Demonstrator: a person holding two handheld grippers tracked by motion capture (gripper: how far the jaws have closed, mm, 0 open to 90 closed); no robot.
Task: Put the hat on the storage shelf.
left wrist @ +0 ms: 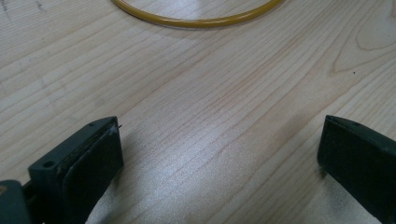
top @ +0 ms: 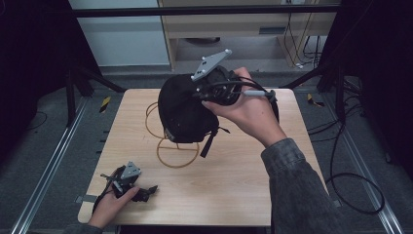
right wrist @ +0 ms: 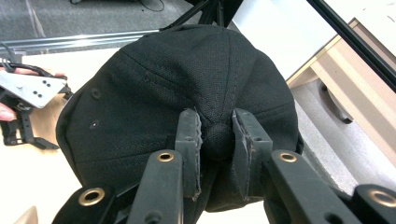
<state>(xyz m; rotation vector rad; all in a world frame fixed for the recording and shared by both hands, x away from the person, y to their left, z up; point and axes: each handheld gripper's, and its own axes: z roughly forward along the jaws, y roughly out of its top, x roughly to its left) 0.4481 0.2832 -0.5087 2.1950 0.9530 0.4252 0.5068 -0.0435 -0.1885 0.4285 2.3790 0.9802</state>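
From above, my right tongs (top: 225, 84) hold a black baseball cap (top: 185, 109) raised over the worktop (top: 234, 170); the cap hides most of a yellow wire stand (top: 176, 151) beneath it, and a strap dangles from its rim. My left tongs (top: 130, 183) rest near the front-left corner. Along my left tongs (left wrist: 219, 154), the jaws stand wide apart over bare wood, the yellow ring cut off at the top. Along my right tongs (right wrist: 217, 140), the jaws are clamped on the cap's crown button (right wrist: 217, 138); no logo or writing is legible.
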